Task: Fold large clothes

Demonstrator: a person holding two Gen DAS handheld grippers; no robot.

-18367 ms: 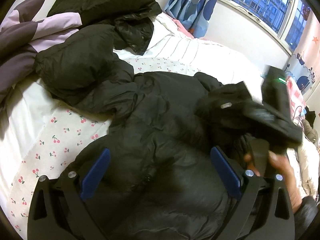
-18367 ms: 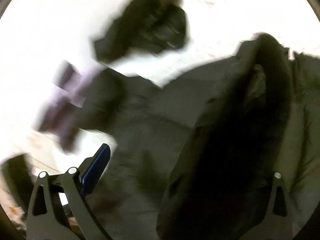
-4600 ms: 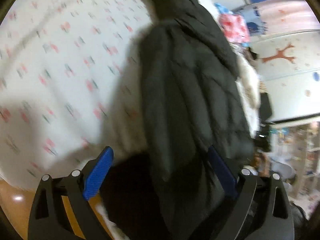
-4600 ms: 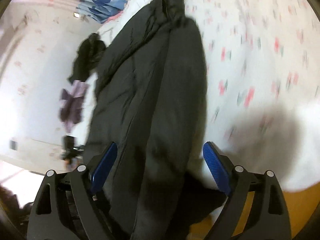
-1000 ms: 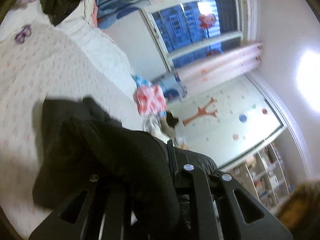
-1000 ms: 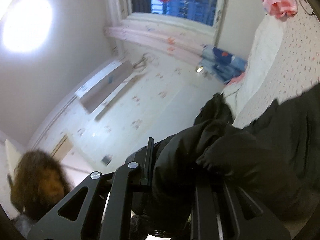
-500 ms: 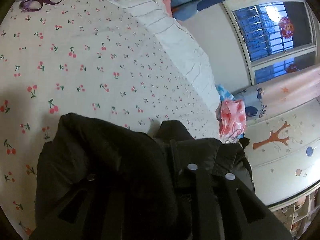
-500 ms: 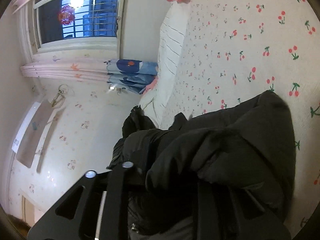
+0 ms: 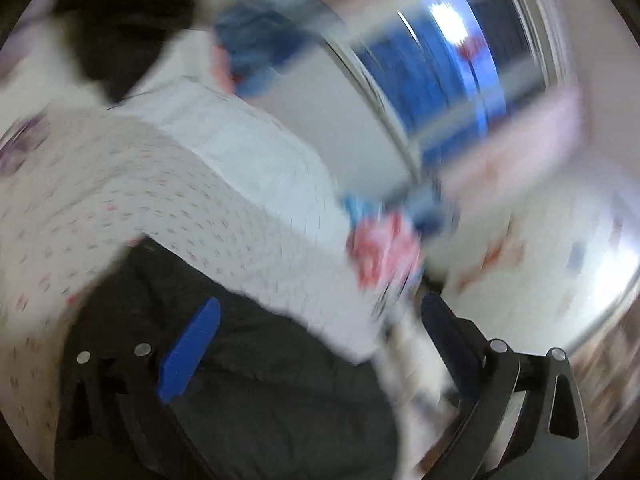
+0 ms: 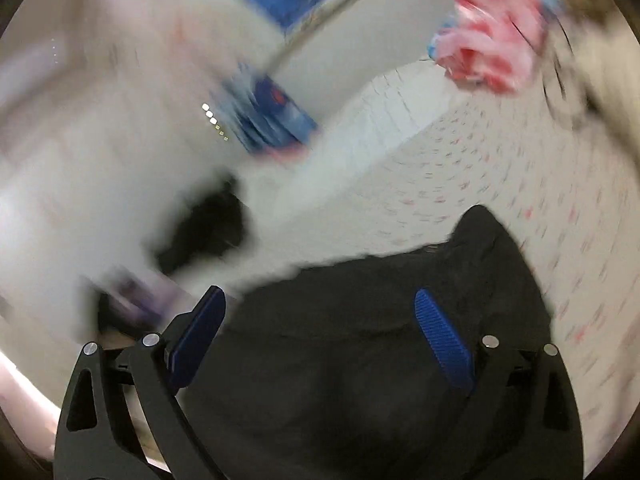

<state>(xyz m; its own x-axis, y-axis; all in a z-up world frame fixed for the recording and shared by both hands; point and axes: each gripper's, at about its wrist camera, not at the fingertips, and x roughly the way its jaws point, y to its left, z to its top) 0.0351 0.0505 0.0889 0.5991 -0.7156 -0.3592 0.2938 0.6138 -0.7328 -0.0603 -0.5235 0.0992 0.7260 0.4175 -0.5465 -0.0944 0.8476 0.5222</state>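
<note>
From my left wrist, my left tongs (image 9: 316,344) have just sprung wide with nothing between them, the black puffer jacket (image 9: 260,392) dropped in a bundle on the cherry-print bed (image 9: 160,200). From my right wrist, my right tongs (image 10: 320,344) have likewise just opened off the jacket below, so this fold looks laid down.

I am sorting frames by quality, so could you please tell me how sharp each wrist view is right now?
Left wrist: bed and window heavily smeared; only the left gripper is crisp. Right wrist: same streaking across the bed and pink bundle; the right gripper is sharp, the black coat soft. Both bulge from fisheye.
</note>
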